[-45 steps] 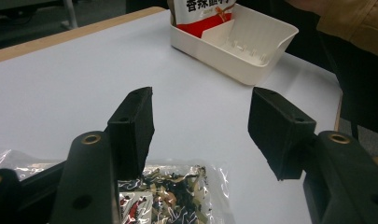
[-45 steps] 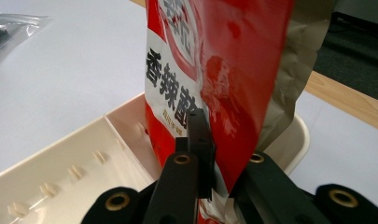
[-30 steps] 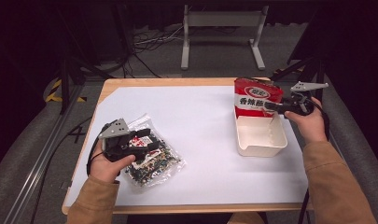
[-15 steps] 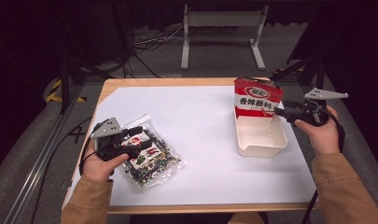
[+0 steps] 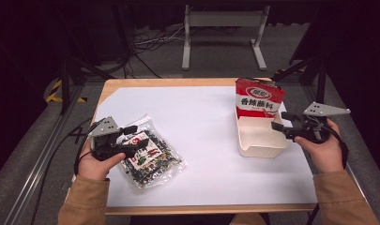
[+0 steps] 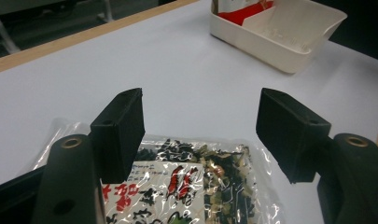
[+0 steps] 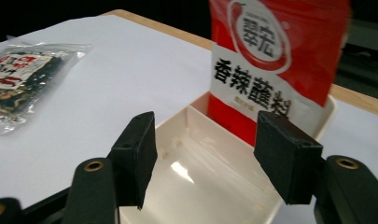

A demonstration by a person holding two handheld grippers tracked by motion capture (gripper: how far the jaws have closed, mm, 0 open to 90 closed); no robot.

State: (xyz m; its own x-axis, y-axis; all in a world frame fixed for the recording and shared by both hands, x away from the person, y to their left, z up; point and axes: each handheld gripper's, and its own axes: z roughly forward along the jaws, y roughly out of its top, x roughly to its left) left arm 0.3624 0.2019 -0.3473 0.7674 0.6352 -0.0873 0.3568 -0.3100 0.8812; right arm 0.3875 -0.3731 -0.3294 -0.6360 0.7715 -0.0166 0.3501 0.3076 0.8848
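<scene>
A clear bag of dark dried mix (image 5: 148, 157) with a red-and-white label lies flat at the near left of the white table. My left gripper (image 5: 137, 139) hovers over its left part. In the left gripper view the gripper (image 6: 200, 126) is open above the bag (image 6: 186, 186); its jaws have just been opening, with nothing pinched between them. A red pouch (image 5: 259, 98) stands upright at the far end of a cream tray (image 5: 260, 150). My right gripper (image 5: 278, 121) is open at the tray's right rim, short of the pouch (image 7: 275, 60); its jaws have just been opening and hold nothing.
The white sheet (image 5: 201, 122) covers a wooden table whose edge (image 5: 178, 82) shows at the far side. Broad bare space lies between the bag and the tray. Beyond the table, a metal stand (image 5: 223, 28) and cables sit on the dark floor.
My right gripper has drawn back from the red pouch toward the near right, and its jaws stand wider. The pouch stays upright in the tray. The left hand has barely shifted.
</scene>
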